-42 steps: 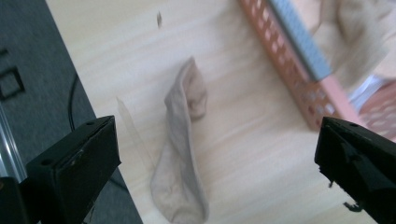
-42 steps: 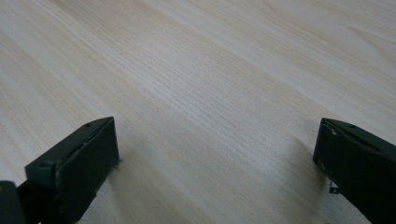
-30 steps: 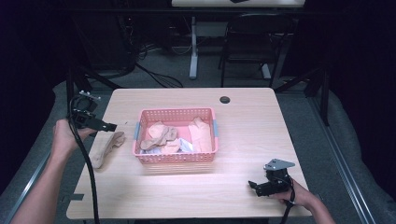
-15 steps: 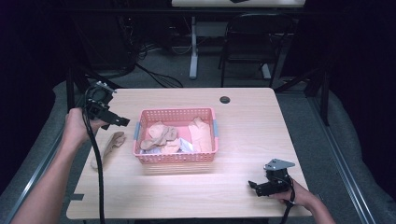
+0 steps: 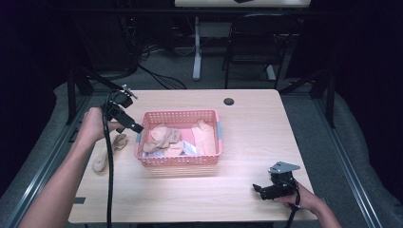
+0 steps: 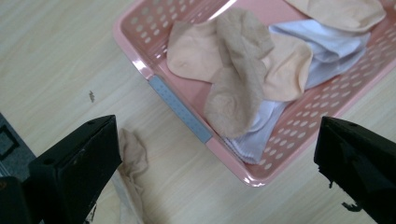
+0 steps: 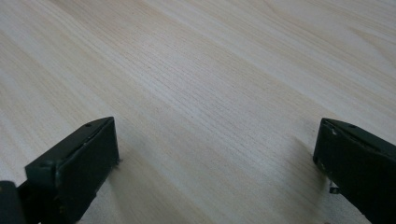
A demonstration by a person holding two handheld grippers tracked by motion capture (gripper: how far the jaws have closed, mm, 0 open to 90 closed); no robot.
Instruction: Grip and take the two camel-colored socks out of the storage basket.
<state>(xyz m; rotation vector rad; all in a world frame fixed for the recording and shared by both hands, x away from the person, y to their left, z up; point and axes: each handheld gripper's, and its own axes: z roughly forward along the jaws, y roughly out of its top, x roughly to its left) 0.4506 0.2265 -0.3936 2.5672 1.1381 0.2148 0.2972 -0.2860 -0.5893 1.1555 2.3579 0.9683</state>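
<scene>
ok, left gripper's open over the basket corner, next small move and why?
Probably lower the left gripper onto the tan sock lying on top of the pile in the pink basket and close. The fingers stand wide apart with nothing between them, and that sock lies uppermost. One sock already lies on the table left of the basket. The right gripper rests open on bare table.

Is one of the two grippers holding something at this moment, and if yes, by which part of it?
Nothing is held. The left gripper is open above the basket edge, with socks below. The right gripper is open over bare table.
</scene>
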